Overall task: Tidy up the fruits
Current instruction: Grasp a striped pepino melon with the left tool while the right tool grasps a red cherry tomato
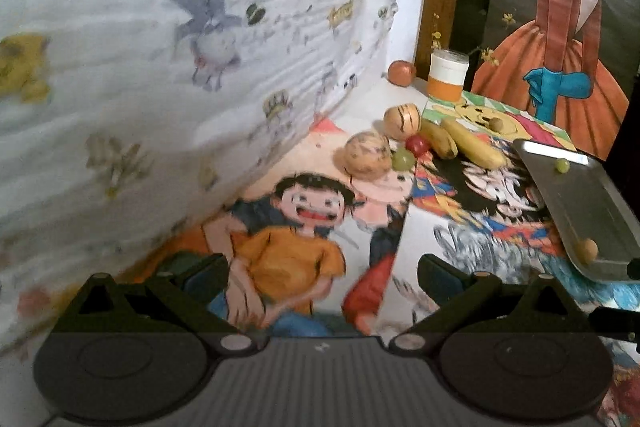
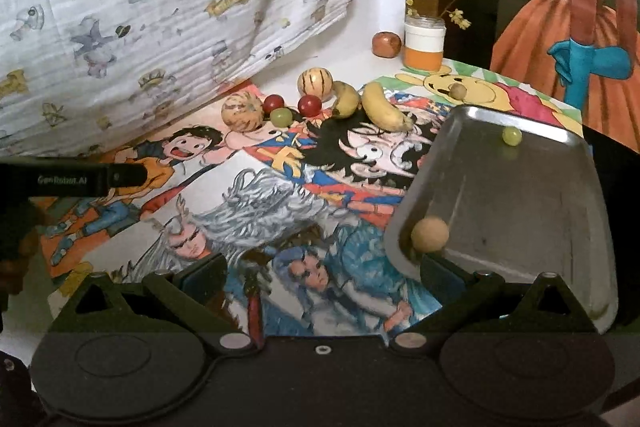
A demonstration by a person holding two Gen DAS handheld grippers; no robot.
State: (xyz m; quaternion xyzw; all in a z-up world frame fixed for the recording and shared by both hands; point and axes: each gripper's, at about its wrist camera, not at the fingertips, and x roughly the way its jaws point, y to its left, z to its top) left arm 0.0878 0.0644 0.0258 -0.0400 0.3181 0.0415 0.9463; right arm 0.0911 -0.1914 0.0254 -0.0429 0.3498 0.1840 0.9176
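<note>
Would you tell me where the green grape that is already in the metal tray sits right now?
In the right wrist view, the green grape lies alone near the far rim of the metal tray, at right, opposite the tan ball.

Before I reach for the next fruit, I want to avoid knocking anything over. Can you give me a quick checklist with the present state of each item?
1. Right claw open and empty: ok.
2. Left claw open and empty: ok.
3. Metal tray has room; it holds only a green grape and a tan ball: ok.
4. Bananas lie unobstructed on the mat: ok.
5. Jar with twigs stands away from the fruit pile: ok.
6. Fruit will stay put when neighbours are lifted: cannot tell.
</note>
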